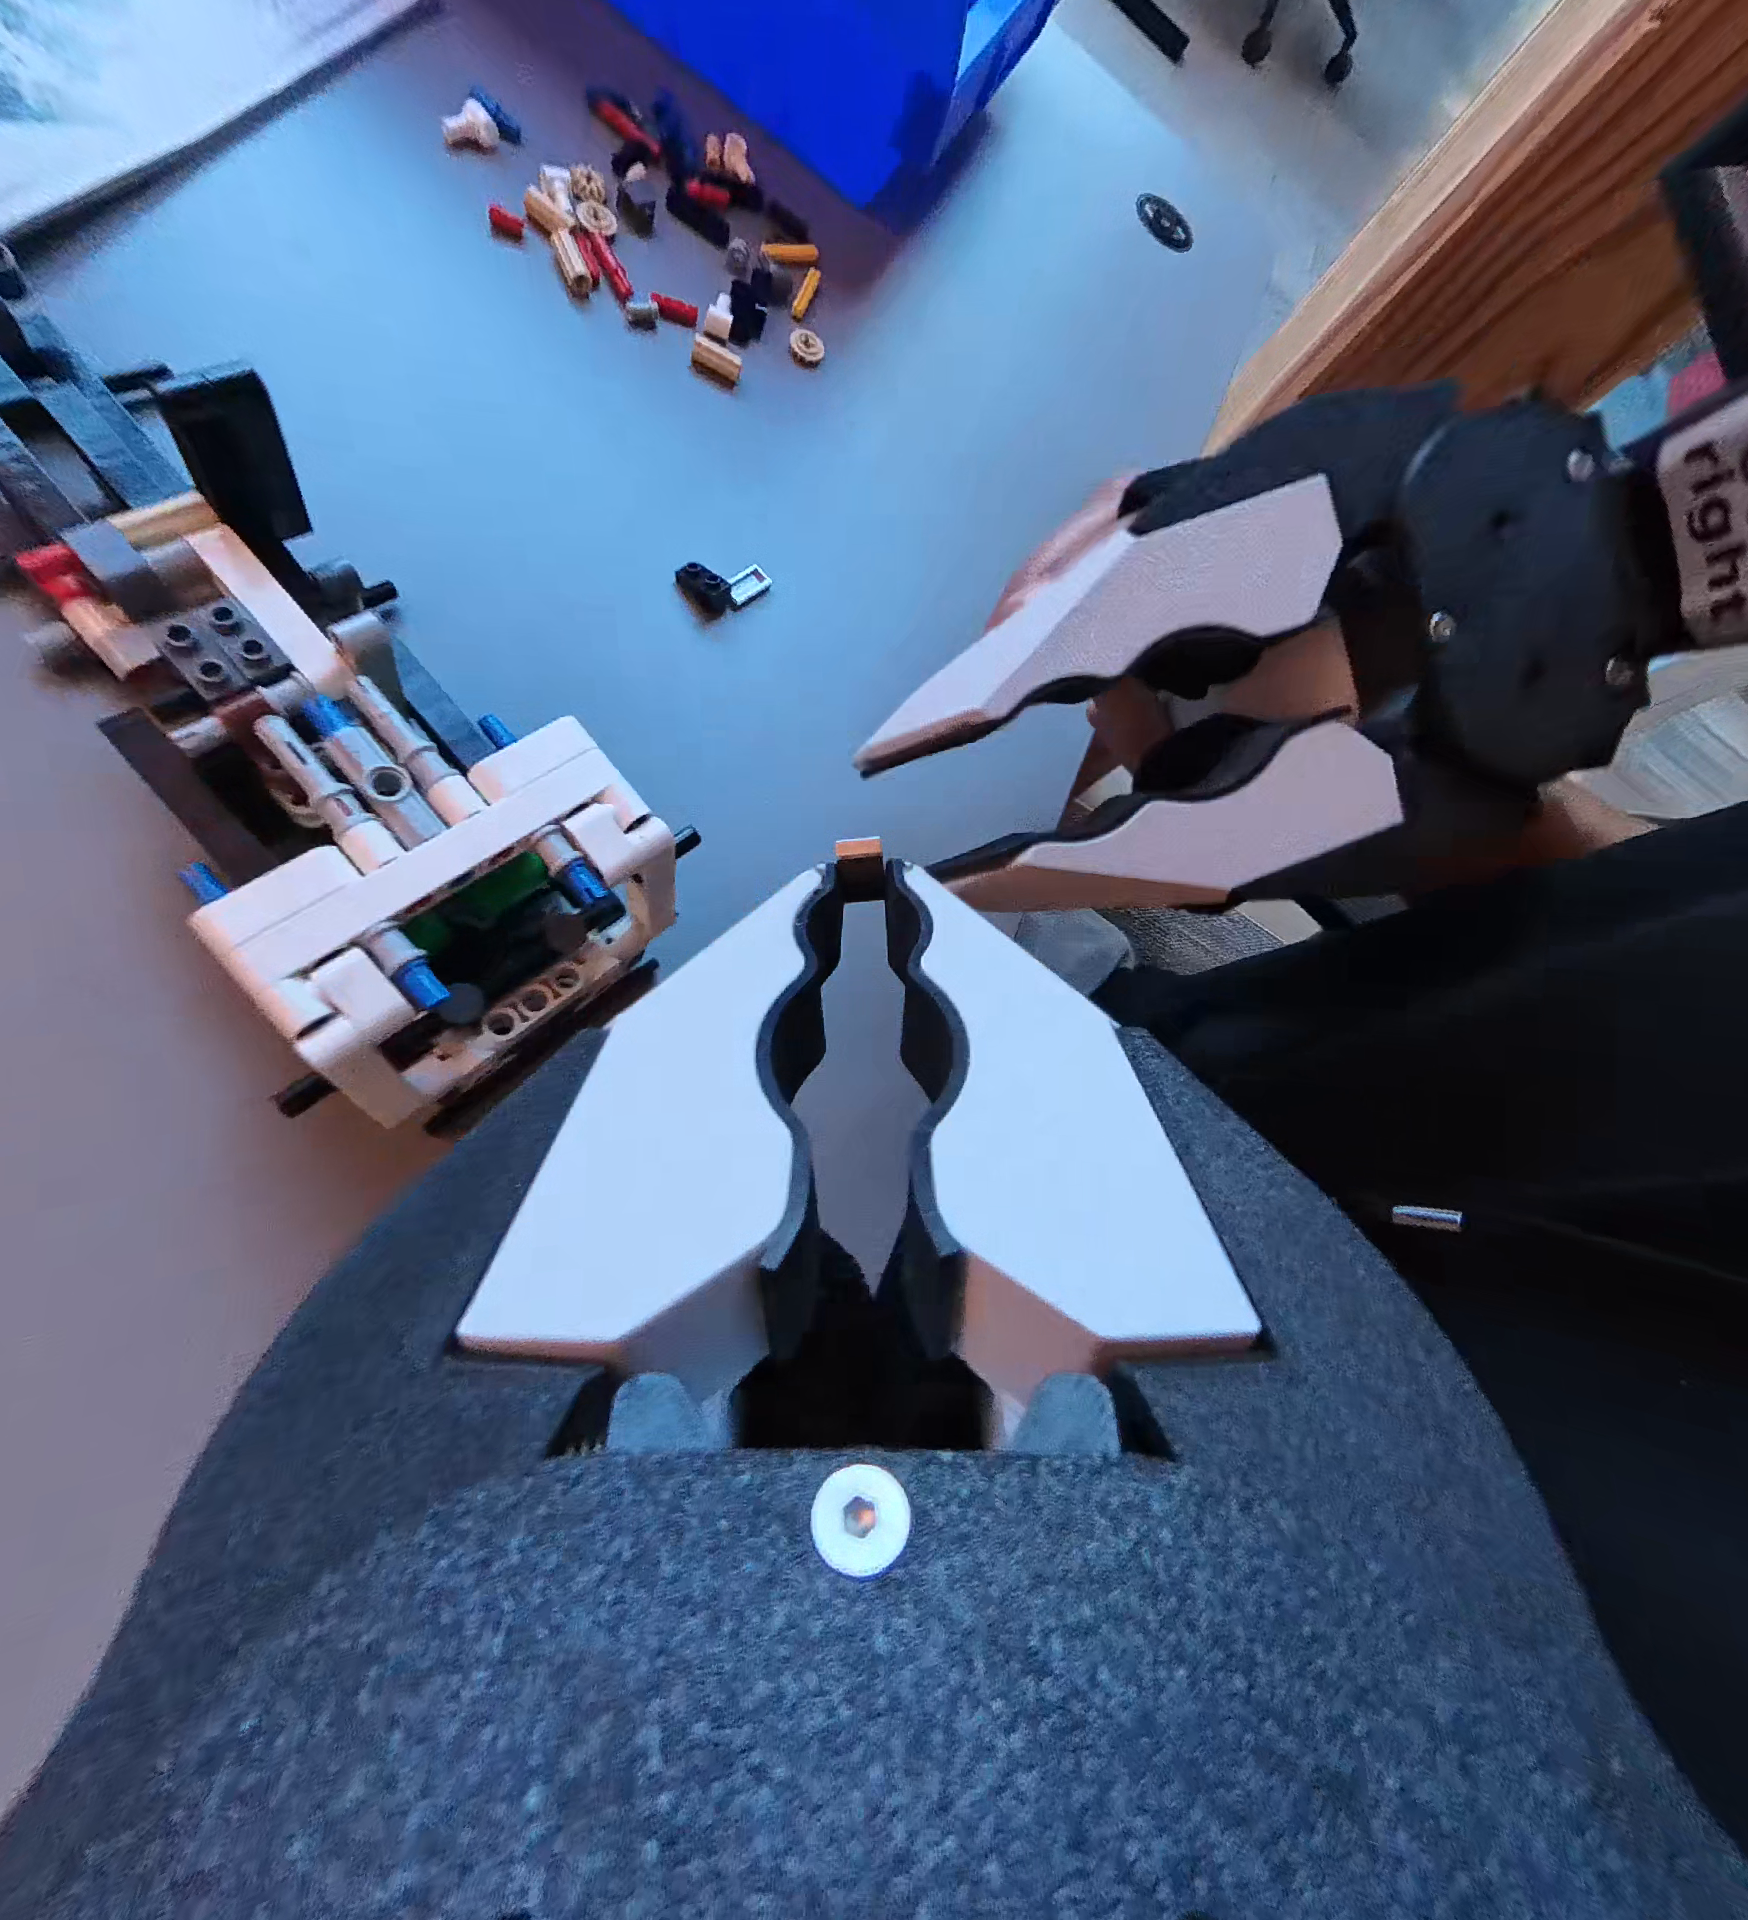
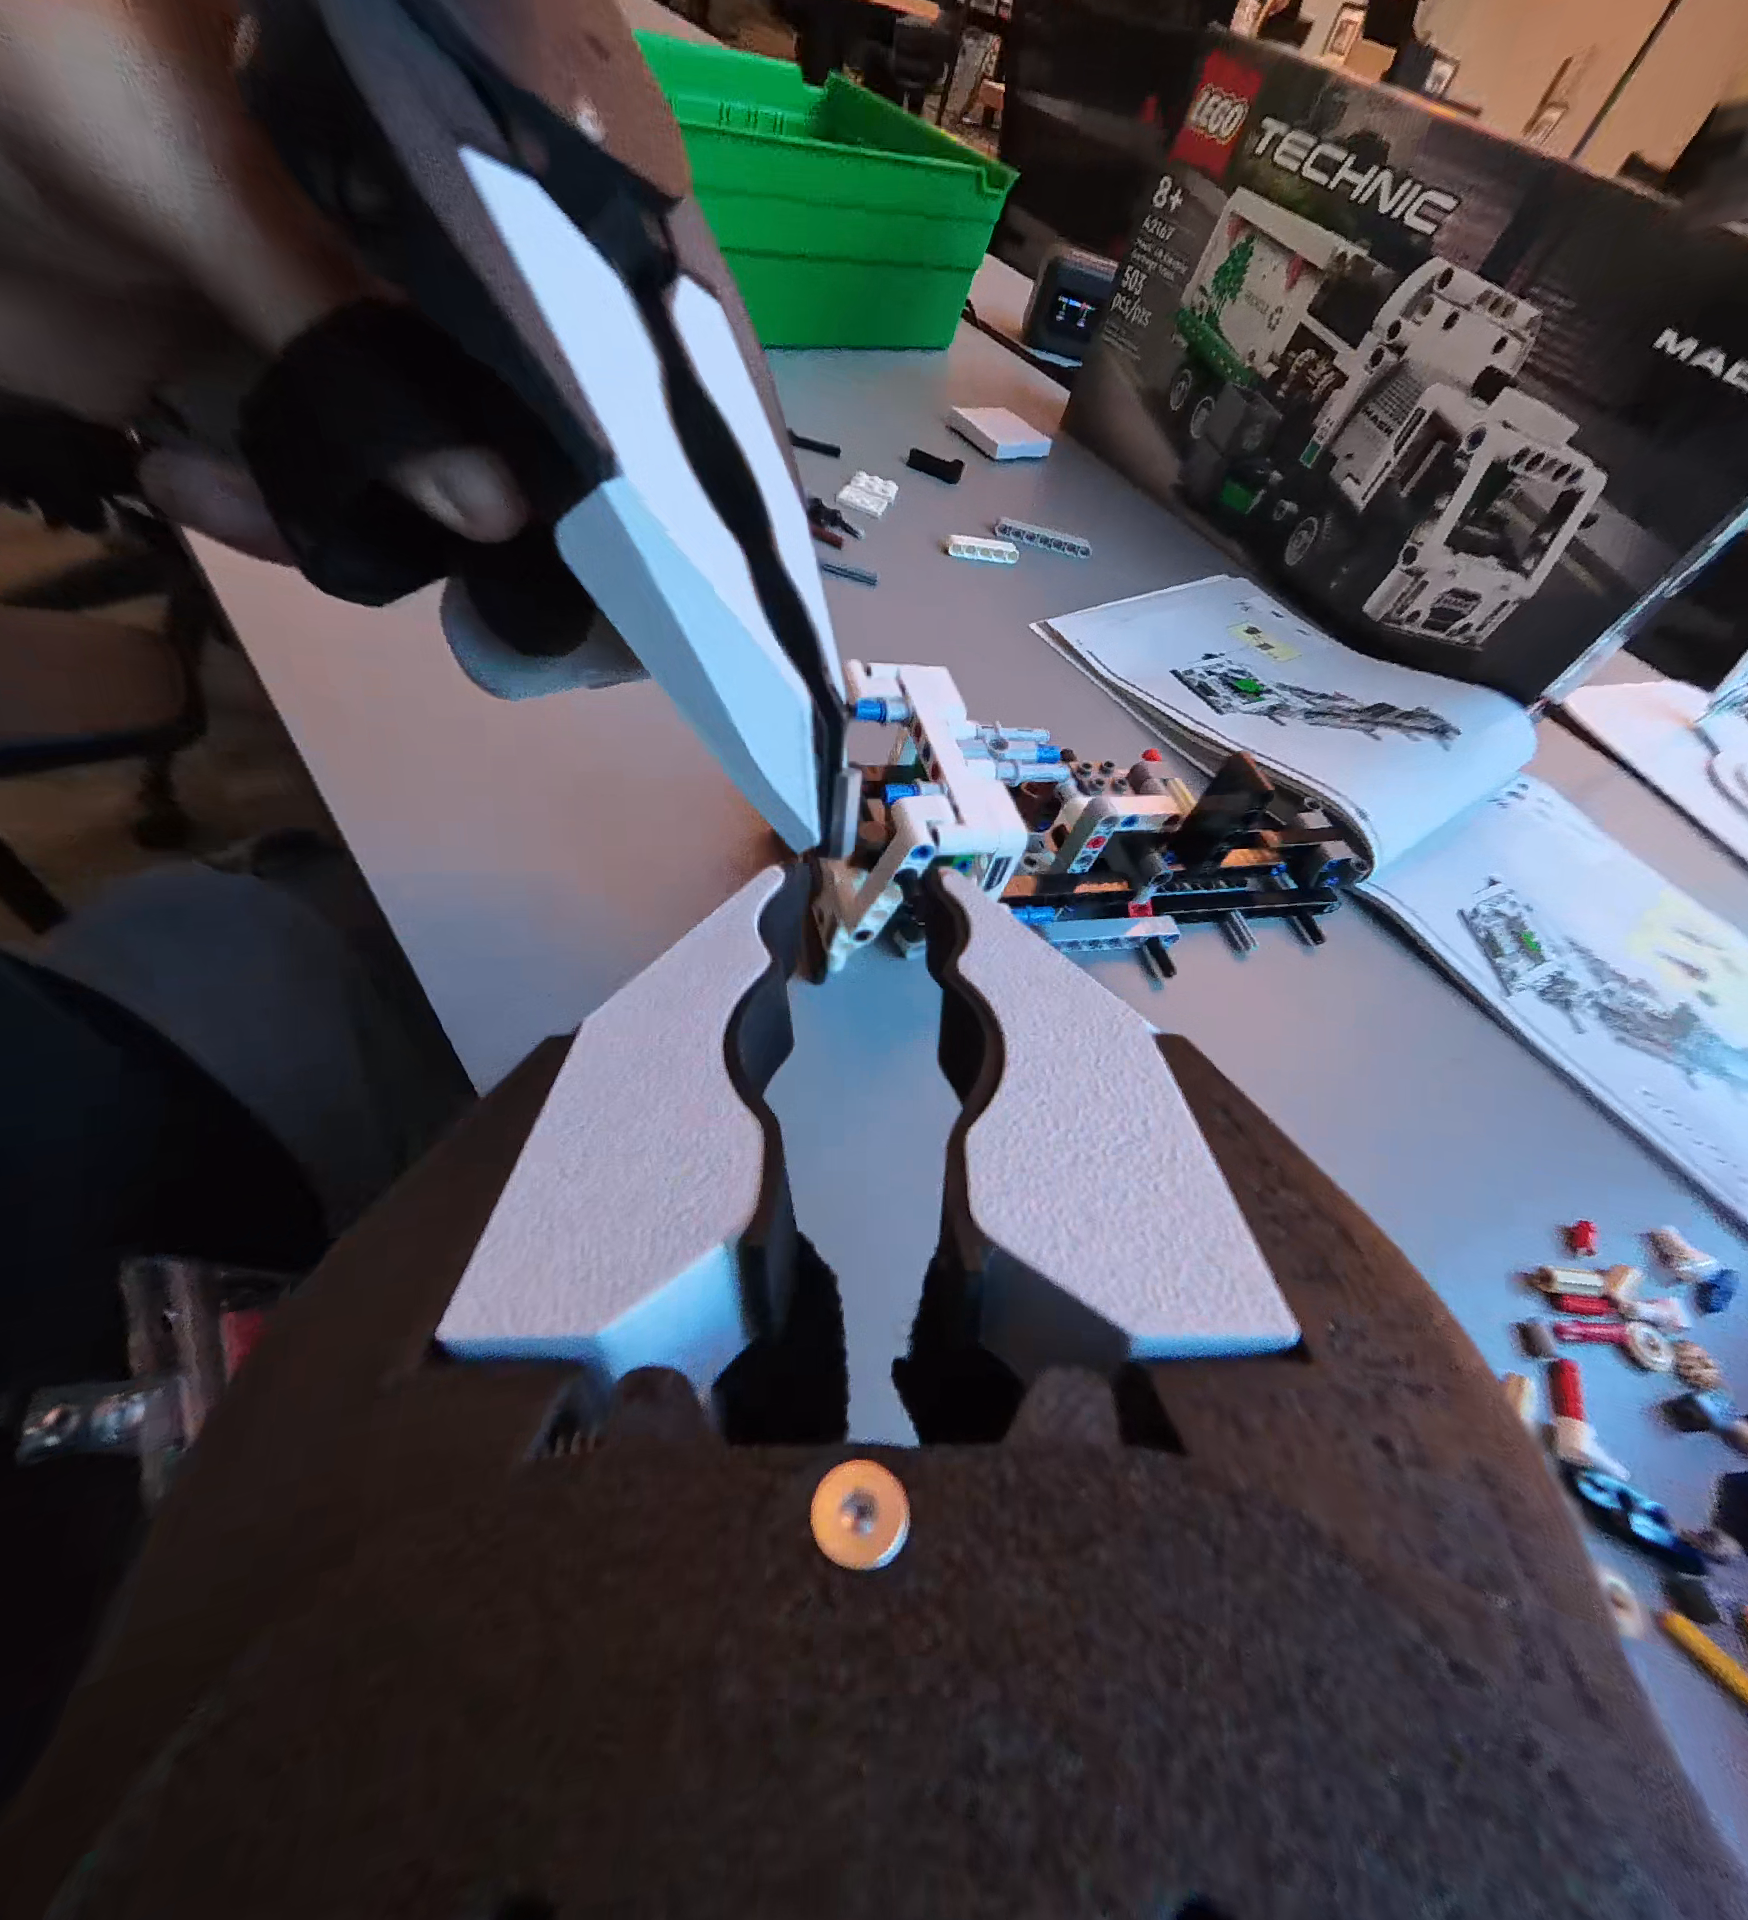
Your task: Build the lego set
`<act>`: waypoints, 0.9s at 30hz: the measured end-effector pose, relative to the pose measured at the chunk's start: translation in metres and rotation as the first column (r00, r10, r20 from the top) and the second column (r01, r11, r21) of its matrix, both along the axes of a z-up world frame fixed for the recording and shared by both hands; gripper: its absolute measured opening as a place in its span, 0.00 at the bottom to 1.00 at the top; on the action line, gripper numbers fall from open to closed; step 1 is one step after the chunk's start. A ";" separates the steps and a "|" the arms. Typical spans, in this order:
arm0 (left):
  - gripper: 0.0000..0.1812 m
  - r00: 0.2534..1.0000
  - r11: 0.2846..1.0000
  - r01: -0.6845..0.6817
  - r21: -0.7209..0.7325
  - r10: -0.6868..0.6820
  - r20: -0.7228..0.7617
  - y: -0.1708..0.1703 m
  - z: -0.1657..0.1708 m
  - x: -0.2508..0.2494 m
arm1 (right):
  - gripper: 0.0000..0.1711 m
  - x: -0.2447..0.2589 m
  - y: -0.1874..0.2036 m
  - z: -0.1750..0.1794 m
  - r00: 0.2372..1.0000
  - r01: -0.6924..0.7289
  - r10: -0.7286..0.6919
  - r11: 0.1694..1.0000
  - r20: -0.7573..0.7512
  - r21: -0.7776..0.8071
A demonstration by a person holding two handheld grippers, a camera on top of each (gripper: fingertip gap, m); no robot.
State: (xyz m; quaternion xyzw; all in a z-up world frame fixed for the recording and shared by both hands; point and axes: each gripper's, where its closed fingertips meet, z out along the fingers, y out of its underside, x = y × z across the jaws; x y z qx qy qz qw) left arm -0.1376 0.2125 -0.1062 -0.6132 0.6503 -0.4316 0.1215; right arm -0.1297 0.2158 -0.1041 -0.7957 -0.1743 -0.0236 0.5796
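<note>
My left gripper [image 1: 857, 883] is shut on a small tan piece [image 1: 857, 860] pinched at its fingertips, held above the table's near edge. My right gripper [image 2: 865, 891] is open and empty. In the left wrist view it [image 1: 901, 816] comes in from the right, its jaws spread just beside the tan piece. In the right wrist view the left gripper [image 2: 820, 831] slants down from the upper left, and its tip with the piece [image 2: 846, 805] sits just above my right fingertips. The partly built white and black truck chassis [image 1: 413, 862] [image 2: 1057, 831] lies on the table beyond.
A pile of small loose pins and connectors [image 1: 662, 229] [image 2: 1680, 1403] lies on the grey table [image 1: 537, 520]. A black and grey piece [image 1: 724, 590] lies alone. An open instruction booklet [image 2: 1369, 748], the set's box [image 2: 1472, 364], a green bin [image 2: 828, 208] and a blue box [image 1: 849, 83] stand around. The tips of both grippers are at nearly the same place.
</note>
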 end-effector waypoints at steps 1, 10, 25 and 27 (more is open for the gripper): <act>0.04 1.000 1.000 -0.005 -0.010 0.005 -0.010 -0.002 -0.001 0.001 | 0.12 -0.001 -0.001 0.000 0.999 -0.007 0.006 1.000 0.033 0.013; 0.04 0.998 1.000 -0.016 -0.025 0.014 -0.063 -0.004 -0.008 0.008 | 0.05 0.000 -0.001 -0.010 0.982 -0.037 0.027 0.998 0.189 0.053; 0.00 0.995 0.988 0.096 -0.122 -0.091 0.041 -0.018 -0.002 0.005 | 0.03 0.003 -0.005 -0.005 0.990 -0.119 0.126 0.987 -0.062 0.105; 0.00 0.995 0.991 0.092 -0.097 -0.087 0.049 -0.017 -0.003 0.006 | 0.03 0.005 -0.005 -0.009 0.991 -0.112 0.117 0.991 -0.059 0.073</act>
